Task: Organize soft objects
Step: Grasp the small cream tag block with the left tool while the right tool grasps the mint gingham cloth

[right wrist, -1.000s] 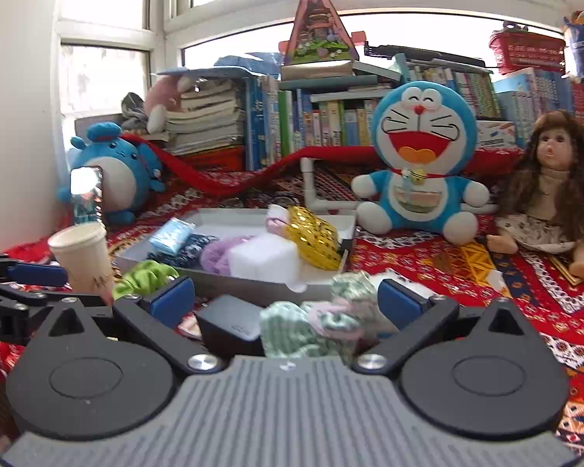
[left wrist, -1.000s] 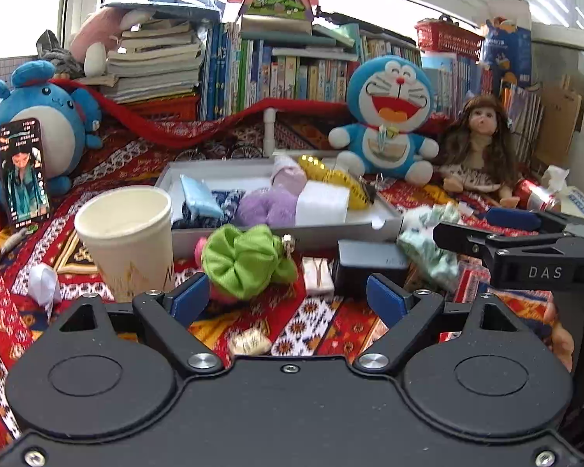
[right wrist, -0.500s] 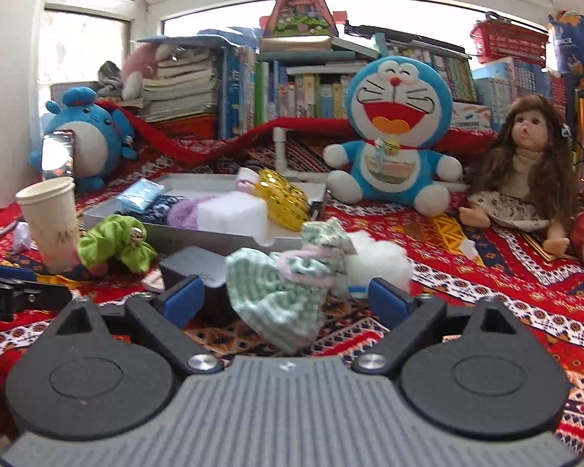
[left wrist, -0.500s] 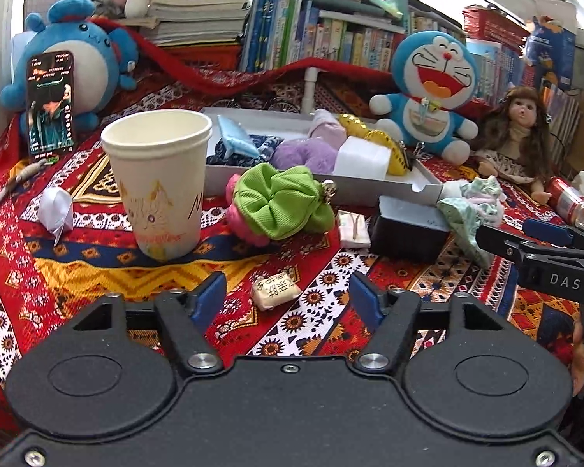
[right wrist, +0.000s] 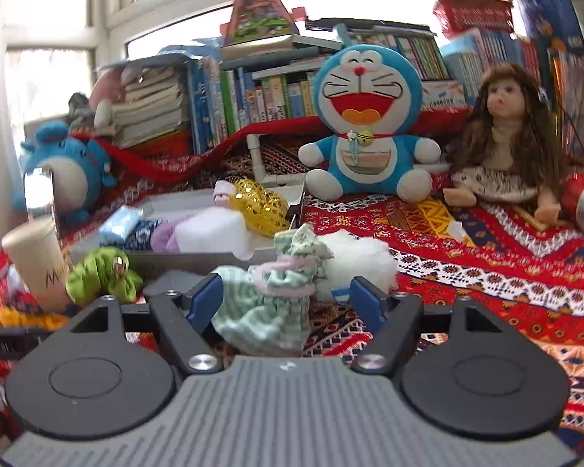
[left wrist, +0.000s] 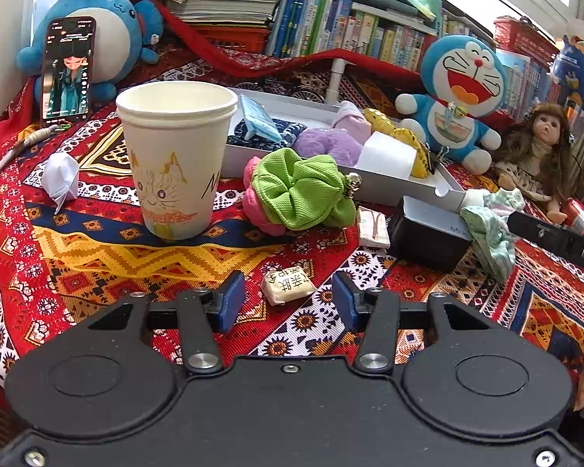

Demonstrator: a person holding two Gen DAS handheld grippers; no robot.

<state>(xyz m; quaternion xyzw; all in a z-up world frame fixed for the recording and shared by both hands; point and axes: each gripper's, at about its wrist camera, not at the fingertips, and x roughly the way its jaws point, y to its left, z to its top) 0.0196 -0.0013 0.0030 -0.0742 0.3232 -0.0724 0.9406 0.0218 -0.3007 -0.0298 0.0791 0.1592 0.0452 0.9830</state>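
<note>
A grey tray (left wrist: 385, 185) holds several soft items: a blue pack, a purple plush, a white sponge, a yellow mesh piece. A green and pink scrunchie (left wrist: 296, 190) lies in front of the tray. My left gripper (left wrist: 288, 303) is open and empty, low over the cloth, with a small wrapped candy (left wrist: 288, 284) between its fingertips. My right gripper (right wrist: 286, 301) is open around a green checked cloth bundle (right wrist: 268, 307) with a pink band; the pads are apart from it. A white fluffy ball (right wrist: 356, 262) lies just behind.
A paper cup (left wrist: 175, 155) stands left of the scrunchie. A black box (left wrist: 428, 233) and a small packet (left wrist: 372, 225) lie near the tray's front. A phone (left wrist: 68, 68), plush toys, a Doraemon (right wrist: 364, 128), a doll (right wrist: 502, 148) and books line the back.
My left gripper has pulled back and lowered, and the candy now lies between its fingertips. My right gripper has moved forward, so the green cloth bundle now sits between its open fingers.
</note>
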